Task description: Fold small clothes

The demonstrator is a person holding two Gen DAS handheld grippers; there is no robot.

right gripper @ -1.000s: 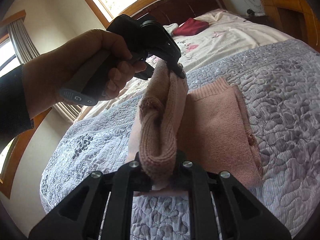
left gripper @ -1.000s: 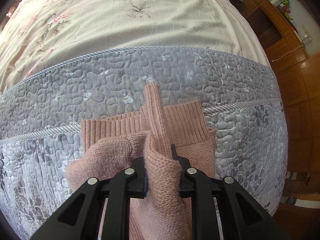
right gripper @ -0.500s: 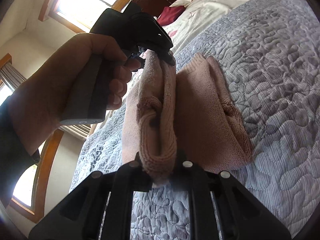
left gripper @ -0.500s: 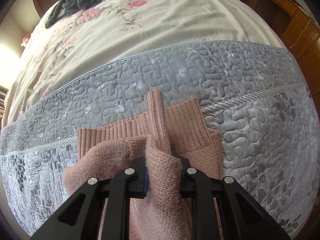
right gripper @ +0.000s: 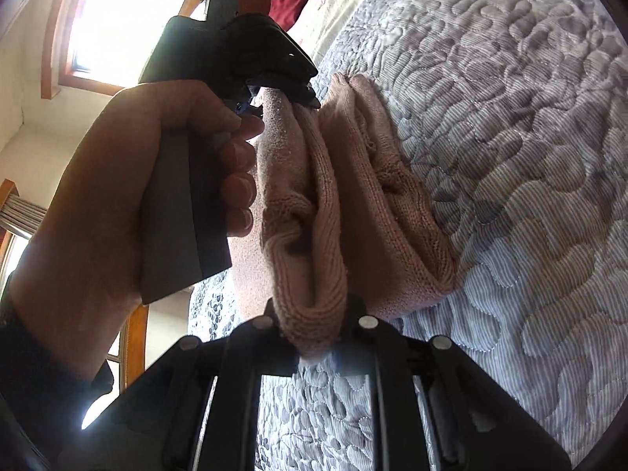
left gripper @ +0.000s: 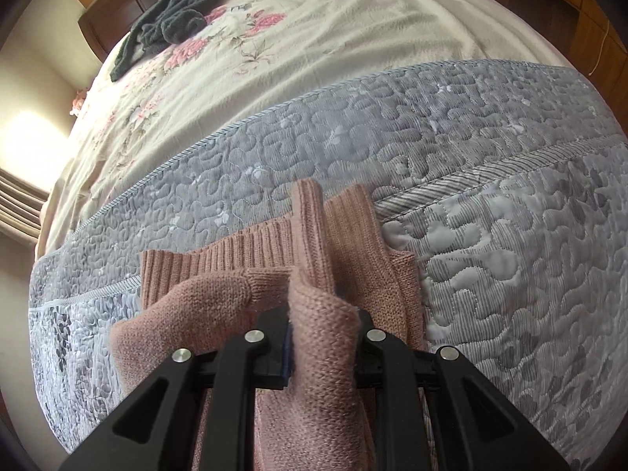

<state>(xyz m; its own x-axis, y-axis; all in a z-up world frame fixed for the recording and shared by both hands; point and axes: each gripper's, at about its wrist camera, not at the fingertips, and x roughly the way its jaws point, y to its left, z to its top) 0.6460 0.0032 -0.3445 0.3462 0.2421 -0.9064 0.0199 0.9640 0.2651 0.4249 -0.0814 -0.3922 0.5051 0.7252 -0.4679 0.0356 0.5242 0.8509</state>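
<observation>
Grey quilted bedspread (left gripper: 490, 180) covered the bed's near end; we noted no legible writing or brand. Over the last second both views tilted and the lifted fold of the pink knit sweater (left gripper: 353, 243) rose steeper above its flat half. Left gripper (left gripper: 322, 337) and right gripper (right gripper: 314, 314) each pinched that fold, so we judged the fold-over midway.

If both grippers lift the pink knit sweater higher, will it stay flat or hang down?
The pink knit sweater would probably hang: it already sags between the left gripper and right gripper. Its thick knit likely resists slipping.
</observation>
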